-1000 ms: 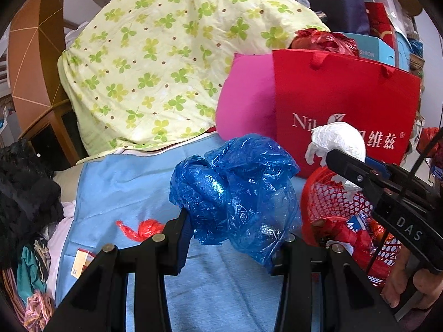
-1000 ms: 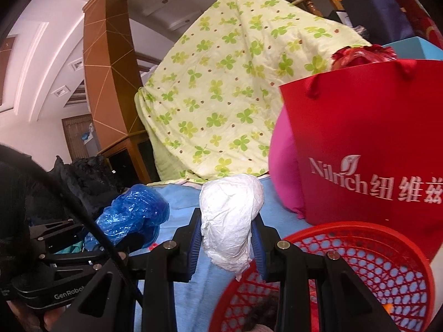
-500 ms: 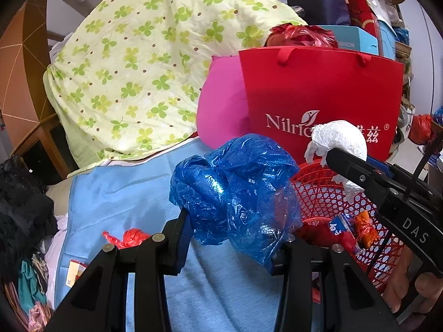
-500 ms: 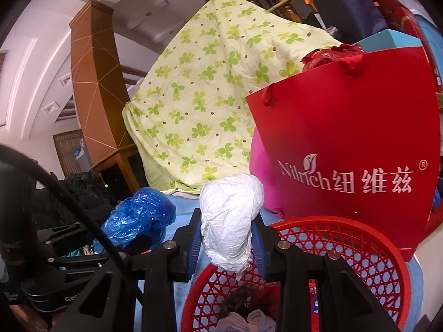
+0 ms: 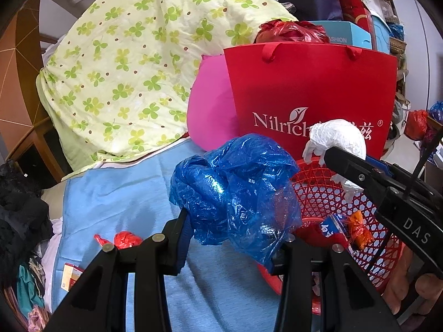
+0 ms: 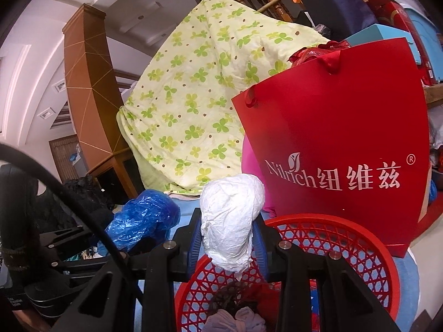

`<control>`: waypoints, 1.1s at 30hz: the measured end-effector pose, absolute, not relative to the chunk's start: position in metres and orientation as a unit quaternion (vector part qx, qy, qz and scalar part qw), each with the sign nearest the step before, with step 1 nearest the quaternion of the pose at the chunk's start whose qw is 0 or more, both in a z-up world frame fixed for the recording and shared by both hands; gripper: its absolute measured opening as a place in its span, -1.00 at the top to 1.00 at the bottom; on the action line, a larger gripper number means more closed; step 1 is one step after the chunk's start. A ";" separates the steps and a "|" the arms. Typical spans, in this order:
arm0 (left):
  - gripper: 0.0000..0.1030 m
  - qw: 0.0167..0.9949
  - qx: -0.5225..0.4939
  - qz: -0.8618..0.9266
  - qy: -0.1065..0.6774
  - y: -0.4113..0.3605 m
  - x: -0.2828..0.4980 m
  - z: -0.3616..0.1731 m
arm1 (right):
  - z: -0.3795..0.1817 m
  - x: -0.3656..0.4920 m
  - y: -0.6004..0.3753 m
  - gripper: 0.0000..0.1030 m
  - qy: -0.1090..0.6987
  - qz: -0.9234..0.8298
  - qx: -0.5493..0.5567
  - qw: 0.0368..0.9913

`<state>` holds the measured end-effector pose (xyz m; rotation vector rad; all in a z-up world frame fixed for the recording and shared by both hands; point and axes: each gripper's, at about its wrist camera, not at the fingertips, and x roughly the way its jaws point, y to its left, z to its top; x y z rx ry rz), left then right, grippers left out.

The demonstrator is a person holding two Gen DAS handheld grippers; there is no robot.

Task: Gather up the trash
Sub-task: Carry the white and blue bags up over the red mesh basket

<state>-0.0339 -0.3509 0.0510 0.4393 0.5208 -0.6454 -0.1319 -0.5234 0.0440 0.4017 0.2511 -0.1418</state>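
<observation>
Trash — crumpled blue plastic bag (image 5: 235, 191), wadded white bag (image 6: 231, 218) — held above red basket (image 6: 368, 246).

left gripper (image 5: 232, 238) fingers clamped on a bundle, right gripper (image 6: 227, 238) fingers likewise clamped, held side by side

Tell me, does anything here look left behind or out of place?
Yes: a small red plastic scrap and a little carton lie loose on the blue sheet, outside the red basket, which already holds wrappers.
</observation>
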 end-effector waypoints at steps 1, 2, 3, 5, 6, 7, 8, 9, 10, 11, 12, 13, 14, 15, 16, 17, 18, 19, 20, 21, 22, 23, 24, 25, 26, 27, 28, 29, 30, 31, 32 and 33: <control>0.14 0.891 0.212 -0.312 0.251 -0.352 -0.034 0.051 | 0.044 -0.133 -0.524 0.28 0.125 -0.071 0.199 0.969; 0.14 0.891 0.212 -0.313 0.252 -0.353 -0.034 0.050 | 0.043 -0.133 -0.525 0.28 0.125 -0.072 0.200 0.969; 0.14 0.891 0.211 -0.313 0.253 -0.354 -0.034 0.050 | 0.043 -0.134 -0.526 0.28 0.125 -0.073 0.200 0.969; 0.14 0.889 0.212 -0.315 0.254 -0.357 -0.034 0.049 | 0.042 -0.135 -0.528 0.28 0.125 -0.074 0.202 0.969; 0.14 0.889 0.212 -0.315 0.256 -0.357 -0.034 0.049 | 0.041 -0.136 -0.529 0.28 0.126 -0.076 0.202 0.968; 0.14 0.888 0.213 -0.316 0.257 -0.358 -0.035 0.048 | 0.041 -0.136 -0.530 0.28 0.126 -0.076 0.202 0.968; 0.14 0.888 0.213 -0.317 0.258 -0.360 -0.035 0.047 | 0.041 -0.137 -0.531 0.28 0.125 -0.077 0.203 0.968; 0.14 0.887 0.212 -0.319 0.259 -0.361 -0.036 0.047 | 0.040 -0.138 -0.532 0.28 0.125 -0.078 0.203 0.968; 0.14 0.886 0.212 -0.319 0.260 -0.362 -0.036 0.046 | 0.040 -0.139 -0.534 0.28 0.125 -0.078 0.204 0.968; 0.14 0.886 0.214 -0.320 0.260 -0.364 -0.037 0.046 | 0.039 -0.140 -0.535 0.28 0.126 -0.080 0.204 0.968; 0.14 0.885 0.214 -0.320 0.260 -0.365 -0.037 0.045 | 0.039 -0.140 -0.537 0.28 0.126 -0.081 0.204 0.967; 0.14 0.885 0.215 -0.321 0.260 -0.366 -0.038 0.045 | 0.038 -0.141 -0.538 0.28 0.127 -0.081 0.205 0.967; 0.14 0.884 0.215 -0.323 0.261 -0.368 -0.038 0.044 | 0.037 -0.142 -0.540 0.28 0.128 -0.082 0.206 0.967; 0.14 0.883 0.216 -0.324 0.262 -0.369 -0.039 0.044 | 0.037 -0.143 -0.541 0.28 0.128 -0.083 0.207 0.966; 0.14 0.883 0.216 -0.325 0.262 -0.370 -0.039 0.043 | 0.036 -0.143 -0.543 0.28 0.129 -0.083 0.209 0.966; 0.14 0.882 0.217 -0.326 0.262 -0.372 -0.039 0.043 | 0.036 -0.144 -0.542 0.28 0.129 -0.084 0.209 0.966; 0.14 0.881 0.218 -0.327 0.262 -0.372 -0.039 0.042 | 0.036 -0.145 -0.543 0.28 0.129 -0.084 0.210 0.966; 0.14 0.880 0.219 -0.329 0.263 -0.374 -0.040 0.042 | 0.035 -0.145 -0.544 0.28 0.129 -0.084 0.210 0.965; 0.14 0.879 0.219 -0.330 0.264 -0.375 -0.041 0.041 | 0.035 -0.145 -0.544 0.28 0.129 -0.084 0.211 0.965; 0.14 0.878 0.219 -0.332 0.265 -0.376 -0.041 0.040 | 0.035 -0.145 -0.545 0.28 0.130 -0.083 0.212 0.965; 0.14 0.878 0.220 -0.332 0.266 -0.378 -0.042 0.040 | 0.035 -0.145 -0.544 0.28 0.130 -0.084 0.211 0.965; 0.14 0.877 0.220 -0.333 0.266 -0.378 -0.042 0.039 | 0.035 -0.146 -0.544 0.28 0.130 -0.084 0.211 0.965; 0.14 0.877 0.221 -0.333 0.267 -0.379 -0.042 0.039 | 0.035 -0.147 -0.544 0.28 0.130 -0.084 0.211 0.965; 0.14 0.876 0.221 -0.334 0.268 -0.380 -0.042 0.038 | 0.035 -0.147 -0.545 0.28 0.129 -0.084 0.211 0.965; 0.14 0.876 0.221 -0.335 0.269 -0.381 -0.042 0.037 | 0.035 -0.146 -0.544 0.28 0.129 -0.085 0.211 0.965; 0.14 0.875 0.221 -0.335 0.269 -0.382 -0.042 0.037 | 0.035 -0.147 -0.545 0.28 0.129 -0.085 0.211 0.965; 0.14 0.875 0.222 -0.336 0.269 -0.383 -0.042 0.036 | 0.034 -0.147 -0.546 0.28 0.129 -0.085 0.212 0.965; 0.14 0.874 0.223 -0.337 0.270 -0.383 -0.042 0.035 | 0.033 -0.148 -0.545 0.28 0.129 -0.086 0.213 0.965; 0.14 0.873 0.223 -0.338 0.271 -0.384 -0.041 0.035 | 0.033 -0.148 -0.545 0.28 0.130 -0.086 0.215 0.964; 0.14 0.872 0.224 -0.340 0.273 -0.385 -0.041 0.034 | 0.032 -0.149 -0.546 0.28 0.131 -0.087 0.216 0.964; 0.14 0.871 0.224 -0.340 0.274 -0.386 -0.041 0.034 | 0.031 -0.149 -0.547 0.28 0.132 -0.088 0.218 0.963; 0.14 0.871 0.224 -0.340 0.274 -0.387 -0.041 0.033 | 0.031 -0.149 -0.548 0.28 0.133 -0.090 0.219 0.962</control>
